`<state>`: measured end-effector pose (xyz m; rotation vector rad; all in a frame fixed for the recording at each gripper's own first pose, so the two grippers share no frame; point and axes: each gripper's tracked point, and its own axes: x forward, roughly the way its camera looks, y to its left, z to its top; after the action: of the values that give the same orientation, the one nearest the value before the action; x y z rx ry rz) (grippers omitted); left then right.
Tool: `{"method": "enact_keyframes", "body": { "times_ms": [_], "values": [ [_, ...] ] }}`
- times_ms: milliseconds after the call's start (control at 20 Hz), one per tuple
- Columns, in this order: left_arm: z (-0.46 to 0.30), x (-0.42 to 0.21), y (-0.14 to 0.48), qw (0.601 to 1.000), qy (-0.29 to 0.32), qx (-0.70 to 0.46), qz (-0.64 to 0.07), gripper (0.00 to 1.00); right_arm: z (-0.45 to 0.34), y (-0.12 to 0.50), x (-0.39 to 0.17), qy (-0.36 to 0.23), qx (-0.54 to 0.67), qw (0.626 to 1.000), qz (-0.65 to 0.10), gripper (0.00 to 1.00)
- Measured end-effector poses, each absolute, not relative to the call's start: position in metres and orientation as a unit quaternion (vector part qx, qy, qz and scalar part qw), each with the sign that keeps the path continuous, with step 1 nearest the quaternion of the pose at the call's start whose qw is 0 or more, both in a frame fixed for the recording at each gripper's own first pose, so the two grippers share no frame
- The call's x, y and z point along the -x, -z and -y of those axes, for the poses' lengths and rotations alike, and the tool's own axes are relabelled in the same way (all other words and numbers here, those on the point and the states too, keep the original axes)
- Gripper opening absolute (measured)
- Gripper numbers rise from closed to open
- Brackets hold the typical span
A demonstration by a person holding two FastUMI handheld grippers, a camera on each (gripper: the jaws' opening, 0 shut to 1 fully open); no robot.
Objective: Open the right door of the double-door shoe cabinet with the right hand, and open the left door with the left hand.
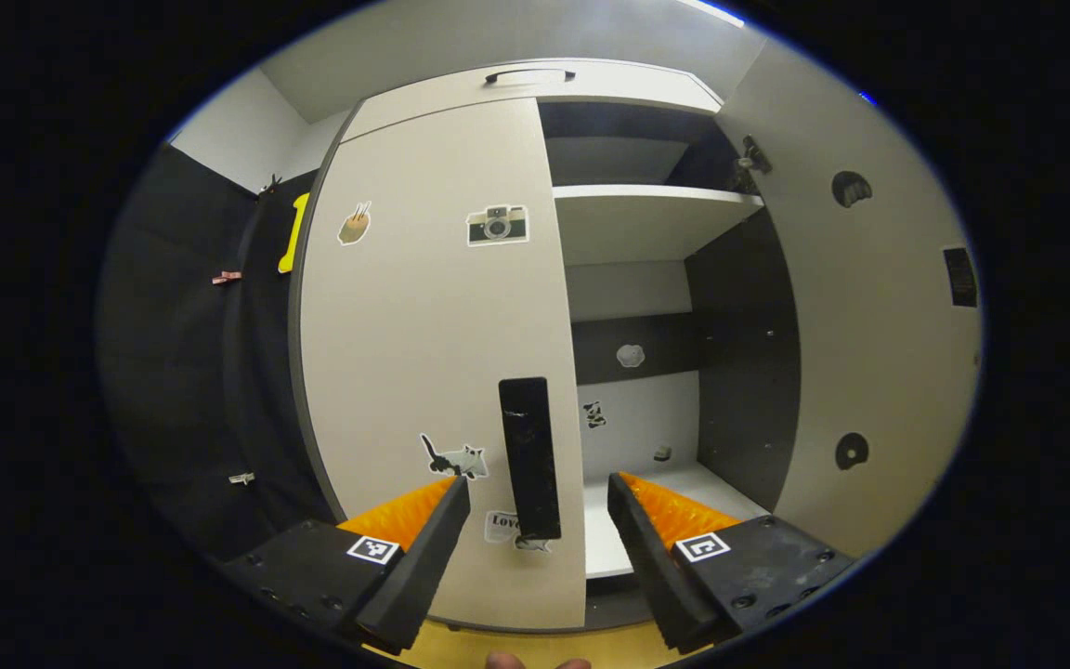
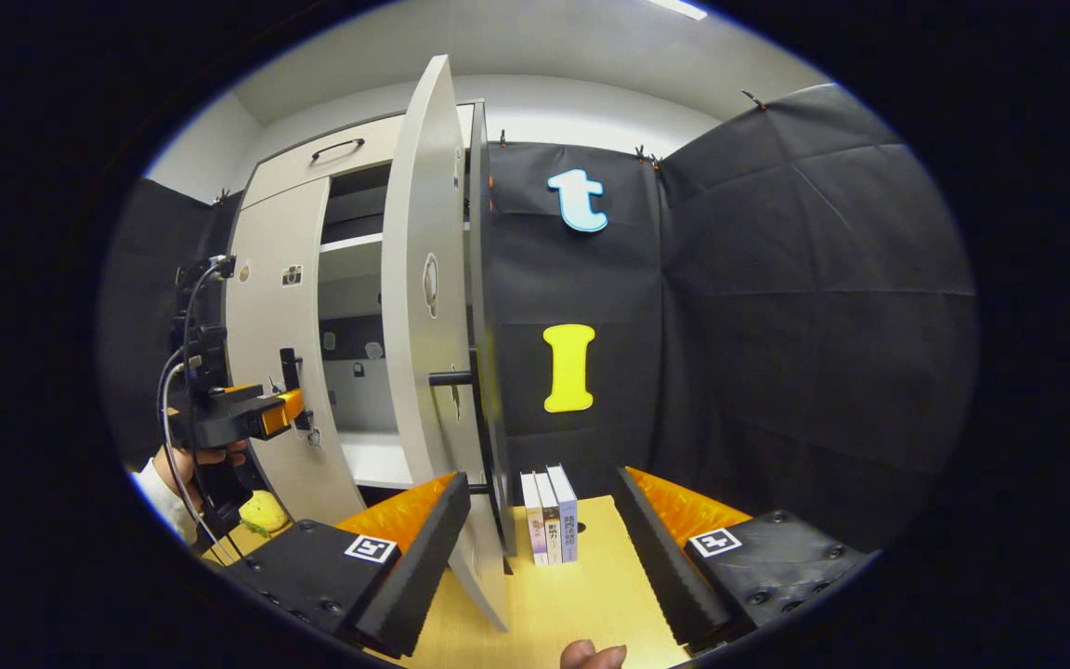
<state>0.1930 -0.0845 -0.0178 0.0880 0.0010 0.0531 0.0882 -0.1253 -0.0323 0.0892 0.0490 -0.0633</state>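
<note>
Between the spread fingers of the left gripper point(image 1: 539, 497), in the left gripper view: the dark bar handle point(image 1: 529, 457) of the left door point(image 1: 424, 353), standing upright in the gap, nearer the left finger than the right; whether either finger touches it cannot be told. Left door: pale panel, shut or very nearly so, bearing a camera sticker point(image 1: 497, 225) above and a cat sticker point(image 1: 454, 459) just left of the handle. Beyond the right finger: the open cabinet interior, with a white shelf point(image 1: 646, 218) high up and a pale floor board point(image 1: 674, 492) just past the fingertip. Far right of the same view: the right door point(image 1: 869, 325), swung wide, its inner face turned to the camera. Right gripper view: the right gripper point(image 2: 540, 492), fingers spread and holding nothing; the right door seen edge-on, its lower edge passing between the fingers close beside the left one, its handle point(image 2: 451, 378) projecting above that finger, apart from both. Ahead, between the fingertips: three books point(image 2: 550, 516) standing upright on a yellow wooden surface point(image 2: 581, 595). Far left of that view: the left gripper, held by a hand point(image 2: 205, 457), at the left door's handle.
</note>
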Motion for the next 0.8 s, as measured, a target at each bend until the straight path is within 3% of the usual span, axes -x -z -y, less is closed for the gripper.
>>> {"method": "enact_keyframes", "body": {
  "times_ms": [200, 450, 650, 800],
  "values": [
    [0.079, -0.223, 0.029, 0.999, -0.023, -0.048, -0.008, 0.86, 0.136, 0.028, -0.089, 0.057, -0.034, 0.998, -0.015, 0.98],
    [0.078, -0.244, 0.035, 0.999, -0.017, -0.035, -0.006, 0.65, 0.138, 0.024, -0.093, 0.059, -0.017, 0.998, -0.004, 0.98],
    [0.082, -0.248, 0.034, 1.000, -0.014, -0.011, -0.001, 0.39, 0.137, 0.031, -0.092, 0.055, -0.016, 0.998, -0.014, 0.98],
    [0.082, -0.249, 0.038, 1.000, -0.013, -0.008, -0.002, 0.37, 0.137, 0.028, -0.090, 0.056, -0.018, 0.998, -0.011, 0.98]
  ]
}}
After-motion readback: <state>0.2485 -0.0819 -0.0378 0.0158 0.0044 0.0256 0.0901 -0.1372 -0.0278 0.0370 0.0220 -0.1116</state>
